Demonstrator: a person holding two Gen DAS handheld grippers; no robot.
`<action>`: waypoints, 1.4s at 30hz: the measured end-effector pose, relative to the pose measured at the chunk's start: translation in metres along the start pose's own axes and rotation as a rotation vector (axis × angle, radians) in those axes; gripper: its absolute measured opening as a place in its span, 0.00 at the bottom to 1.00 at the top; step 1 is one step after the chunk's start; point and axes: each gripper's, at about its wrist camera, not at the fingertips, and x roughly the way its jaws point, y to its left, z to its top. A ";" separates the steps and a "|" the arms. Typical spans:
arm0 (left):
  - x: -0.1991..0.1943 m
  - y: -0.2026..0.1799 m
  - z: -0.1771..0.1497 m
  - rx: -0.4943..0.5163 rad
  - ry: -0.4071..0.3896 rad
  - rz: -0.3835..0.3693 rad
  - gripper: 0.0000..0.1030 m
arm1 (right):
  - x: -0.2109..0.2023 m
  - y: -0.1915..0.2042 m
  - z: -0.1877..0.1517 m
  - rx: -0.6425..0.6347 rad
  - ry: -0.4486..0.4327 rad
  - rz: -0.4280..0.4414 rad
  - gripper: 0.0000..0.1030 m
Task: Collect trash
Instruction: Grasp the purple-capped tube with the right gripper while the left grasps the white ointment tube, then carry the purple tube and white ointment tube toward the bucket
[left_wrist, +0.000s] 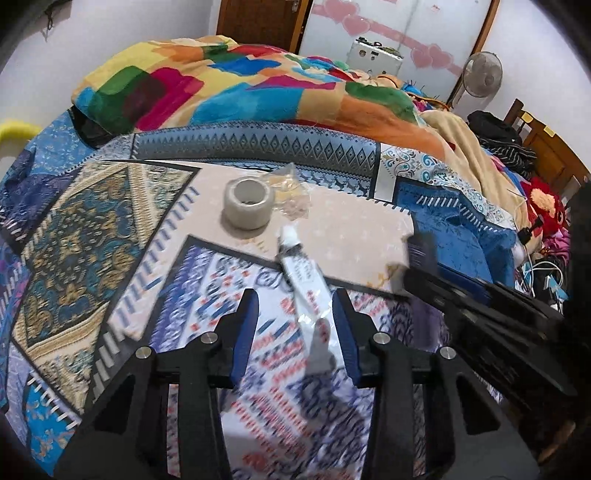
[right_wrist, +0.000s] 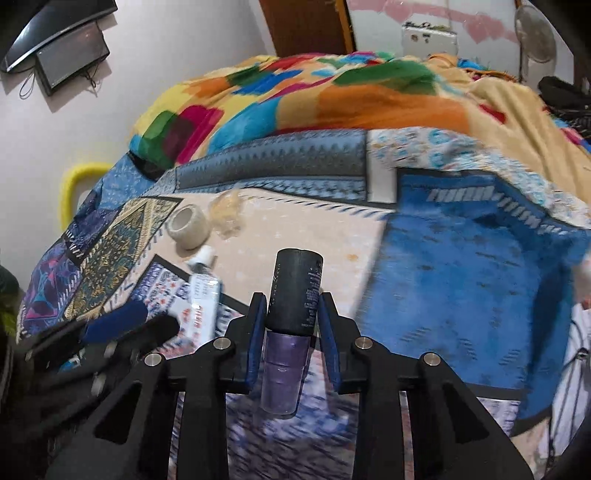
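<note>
Two grippers (left_wrist: 295, 306) (right_wrist: 291, 306), tube (left_wrist: 306, 284), bottle (right_wrist: 293, 295)

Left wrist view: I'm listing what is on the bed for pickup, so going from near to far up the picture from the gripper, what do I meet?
left gripper → white tube lying between its fingers → roll of tape → crumpled clear wrapper → colourful blanket.

Even indoor light; fisheye-bent edges, foreground perhaps motion-blurred.
</note>
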 end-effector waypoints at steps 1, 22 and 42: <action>0.004 -0.002 0.002 -0.006 0.002 0.003 0.40 | -0.004 -0.003 -0.001 -0.007 -0.008 -0.006 0.25; -0.024 -0.046 -0.025 0.188 -0.022 0.069 0.25 | -0.065 -0.015 -0.012 -0.069 -0.084 -0.072 0.24; -0.240 -0.077 -0.061 0.259 -0.252 0.042 0.25 | -0.216 0.054 -0.031 -0.119 -0.229 -0.032 0.23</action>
